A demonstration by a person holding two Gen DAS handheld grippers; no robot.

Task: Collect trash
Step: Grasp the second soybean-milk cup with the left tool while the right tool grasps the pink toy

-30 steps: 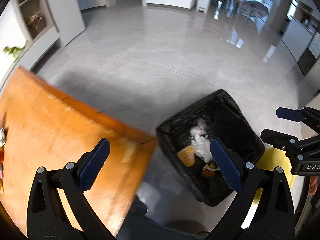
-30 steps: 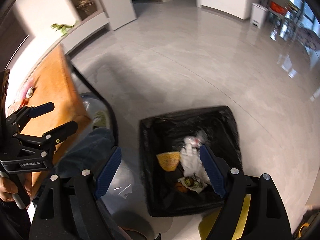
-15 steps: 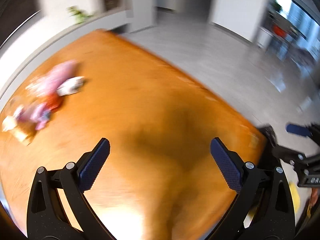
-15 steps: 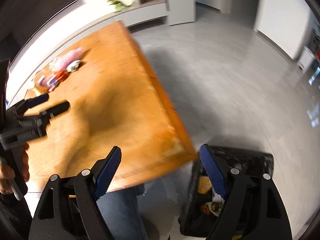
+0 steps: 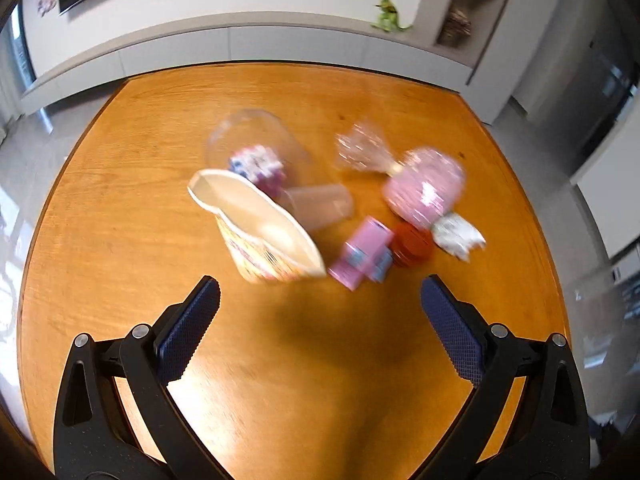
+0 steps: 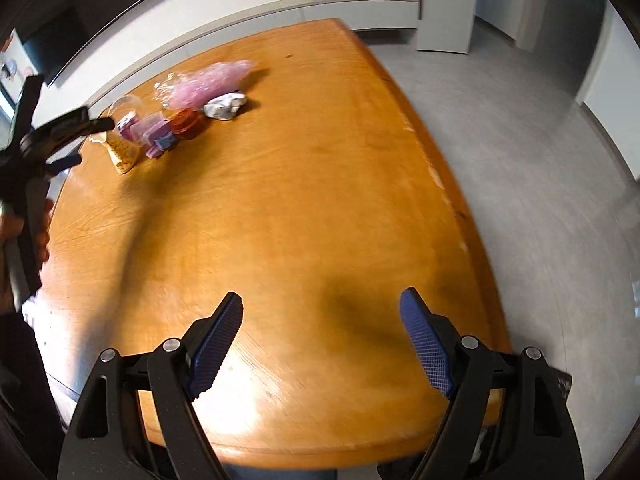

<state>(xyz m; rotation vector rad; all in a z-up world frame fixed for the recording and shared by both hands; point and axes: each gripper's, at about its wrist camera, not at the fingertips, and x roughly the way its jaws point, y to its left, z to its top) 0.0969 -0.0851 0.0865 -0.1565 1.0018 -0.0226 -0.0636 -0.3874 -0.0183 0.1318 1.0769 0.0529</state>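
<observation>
A pile of trash lies on the wooden table [image 5: 120, 240]: a paper snack cup [image 5: 260, 232] on its side, a clear plastic cup [image 5: 316, 204], a pink carton [image 5: 364, 254], a red lid [image 5: 412, 242], a pink wrapper [image 5: 424, 186] and a crumpled white wrapper [image 5: 458, 236]. My left gripper [image 5: 320, 308] is open and empty, just short of the pile. My right gripper [image 6: 320, 320] is open and empty over the near right part of the table [image 6: 320, 160]. The pile [image 6: 180, 120] lies far left in the right wrist view, with the left gripper [image 6: 76, 140] beside it.
A low white cabinet [image 5: 240, 40] runs behind the table with a green toy dinosaur [image 5: 386, 10] on it. Grey floor [image 6: 540, 160] lies right of the table. A dark corner of the bin [image 6: 562, 384] shows at the table's near right edge.
Both grippers have swung from over the black trash bin to over the table. The left one now faces the trash pile at close range. Both stay open and empty.
</observation>
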